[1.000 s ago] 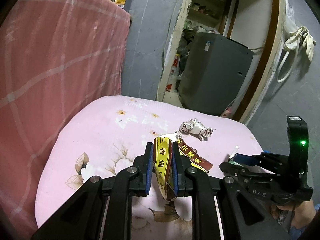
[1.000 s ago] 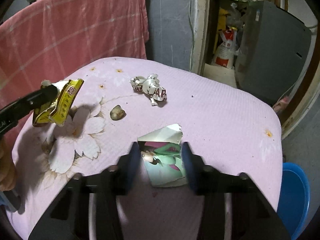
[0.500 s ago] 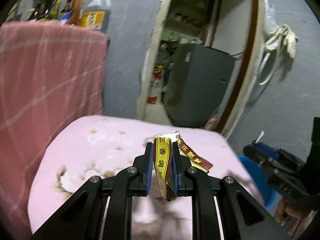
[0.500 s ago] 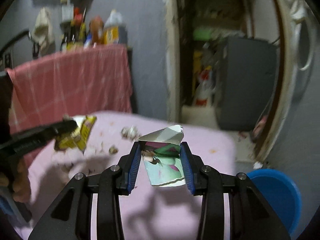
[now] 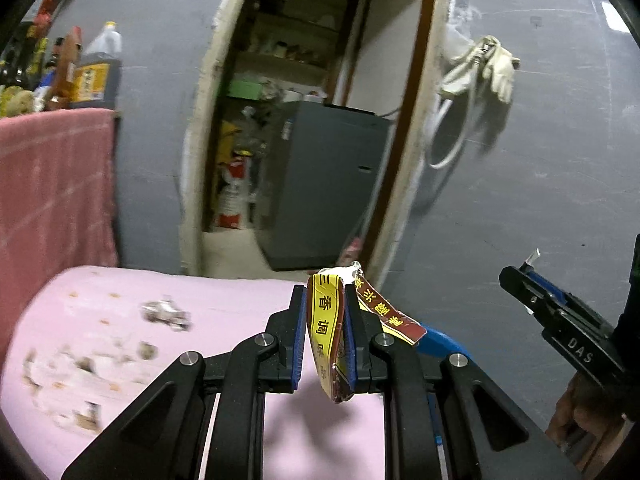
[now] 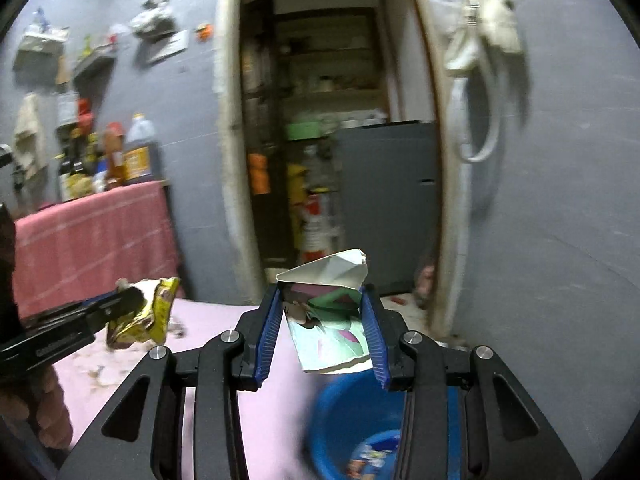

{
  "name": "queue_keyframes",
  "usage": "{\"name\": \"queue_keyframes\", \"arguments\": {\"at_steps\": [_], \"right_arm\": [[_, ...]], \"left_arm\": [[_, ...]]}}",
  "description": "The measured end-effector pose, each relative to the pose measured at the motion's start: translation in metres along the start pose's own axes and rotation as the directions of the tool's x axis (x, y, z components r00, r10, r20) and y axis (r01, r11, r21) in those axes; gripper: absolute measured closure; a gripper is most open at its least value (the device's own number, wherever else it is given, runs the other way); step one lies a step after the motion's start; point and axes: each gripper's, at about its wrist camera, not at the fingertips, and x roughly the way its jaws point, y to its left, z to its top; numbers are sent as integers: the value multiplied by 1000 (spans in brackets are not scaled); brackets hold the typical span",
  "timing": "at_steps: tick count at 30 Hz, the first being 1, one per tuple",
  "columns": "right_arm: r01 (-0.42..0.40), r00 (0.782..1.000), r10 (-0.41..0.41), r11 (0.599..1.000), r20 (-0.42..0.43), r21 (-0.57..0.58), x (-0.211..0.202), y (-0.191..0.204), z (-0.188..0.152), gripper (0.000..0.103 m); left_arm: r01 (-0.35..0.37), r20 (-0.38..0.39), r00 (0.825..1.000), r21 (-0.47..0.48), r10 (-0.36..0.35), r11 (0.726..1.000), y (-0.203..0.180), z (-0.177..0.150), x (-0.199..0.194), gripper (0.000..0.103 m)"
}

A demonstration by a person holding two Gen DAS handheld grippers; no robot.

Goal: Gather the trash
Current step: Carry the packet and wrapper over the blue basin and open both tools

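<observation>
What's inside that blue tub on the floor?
The blue tub shows one colourful wrapper at its bottom. The right gripper, clamping a torn paper carton, covers the rest.

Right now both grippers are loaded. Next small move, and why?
Probably ease the right gripper forward and open it: its torn carton piece hangs at the near rim of the blue basin, which already holds trash. The left gripper, clamping the yellow wrapper, follows.

Looking into a lived-in home: cooking-oil jug [image 5: 98, 72] and sauce bottles [image 6: 80, 160] crowding a shelf over a pink cloth [image 5: 52, 184], floral pink table [image 5: 120, 320] sitting before a pantry doorway [image 5: 304, 120], gloves [image 5: 486, 66] hanging on grey wall.
</observation>
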Motion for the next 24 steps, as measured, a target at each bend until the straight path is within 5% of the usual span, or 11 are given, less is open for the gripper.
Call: {"name": "queue_keyframes", "arguments": {"at_steps": [7, 16, 24], "right_arm": [[120, 993, -120, 988, -11, 96, 0, -48, -12, 65], [108, 990, -94, 984, -107, 142, 21, -74, -39, 65], [99, 983, -65, 975, -171, 198, 39, -89, -58, 65]], "left_arm": [[51, -35, 998, 47, -50, 998, -44, -8, 35, 89], [68, -125, 990, 53, -61, 996, -61, -24, 76, 89], [71, -254, 965, -18, -73, 997, -58, -29, 119, 89]]}}
